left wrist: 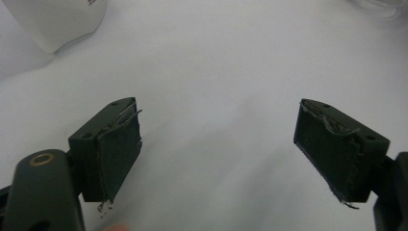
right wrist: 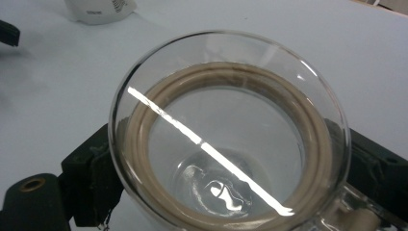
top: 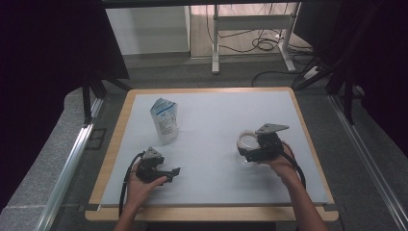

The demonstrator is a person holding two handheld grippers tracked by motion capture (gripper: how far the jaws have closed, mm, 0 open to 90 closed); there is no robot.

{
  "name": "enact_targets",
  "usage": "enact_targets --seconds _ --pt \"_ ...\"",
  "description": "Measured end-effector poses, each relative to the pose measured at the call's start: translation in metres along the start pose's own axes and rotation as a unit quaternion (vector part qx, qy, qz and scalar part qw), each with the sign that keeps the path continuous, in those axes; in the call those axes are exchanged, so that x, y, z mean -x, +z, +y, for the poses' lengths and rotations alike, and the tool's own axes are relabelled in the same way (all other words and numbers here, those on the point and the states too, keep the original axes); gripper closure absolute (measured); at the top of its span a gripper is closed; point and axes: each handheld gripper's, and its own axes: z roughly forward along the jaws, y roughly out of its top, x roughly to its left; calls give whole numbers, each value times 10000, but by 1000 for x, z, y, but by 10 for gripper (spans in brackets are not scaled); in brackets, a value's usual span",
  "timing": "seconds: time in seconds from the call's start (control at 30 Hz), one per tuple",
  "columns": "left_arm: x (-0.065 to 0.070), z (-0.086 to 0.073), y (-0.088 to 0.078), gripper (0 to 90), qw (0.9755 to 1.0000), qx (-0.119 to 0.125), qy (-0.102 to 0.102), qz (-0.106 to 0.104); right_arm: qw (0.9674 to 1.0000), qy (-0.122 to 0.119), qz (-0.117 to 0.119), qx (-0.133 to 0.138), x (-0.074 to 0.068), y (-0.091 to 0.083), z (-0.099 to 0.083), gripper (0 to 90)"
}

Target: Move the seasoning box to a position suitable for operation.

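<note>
A person's two forearms reach in from the near edge of a wooden-rimmed table (top: 117,139) covered by a pale grey mat (top: 216,139). The left hand (top: 139,188) rests low on the mat near the front left, holding the left gripper (top: 169,173) level and pointed rightwards; its jaws stand wide apart with nothing between them, only bare mat. The right hand (top: 283,162) sits towards the right side of the mat, wrist bent inwards, holding the right gripper (top: 246,153) pointed left. Its jaws are closed on either side of a clear glass jar (right wrist: 231,130), which stands on the mat right of centre, well apart from the left gripper. The jar is open at the top, with a beige ring running round the inside of its neck; it looks empty, with light glinting off its base. Behind the left gripper stands a white pouch (top: 164,121), upright with a blue printed panel; its small dark writing is too blurred to read.
</note>
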Motion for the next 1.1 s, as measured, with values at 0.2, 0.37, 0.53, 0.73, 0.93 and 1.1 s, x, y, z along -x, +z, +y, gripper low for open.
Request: enact_targets --seconds 0.2,0.37,0.53,0.73,0.93,1.1 --pt "-2 0 1 167 10000 -12 11 15 9997 -51 239 -37 4 13 7 113" --pt "-4 -2 0 167 10000 -9 -25 25 9997 -72 233 -77 5 22 11 114" --pt "-4 -1 -3 167 10000 41 -29 48 9992 -165 341 -109 9 28 16 113" --pt "0 2 0 166 10000 3 45 0 9991 -31 426 -54 8 25 13 60" --pt "2 3 0 167 10000 34 73 -8 9986 41 278 446 8 -1 18 38" --pt "4 4 -2 167 9999 59 90 20 9943 248 167 1024 11 -28 10 195"
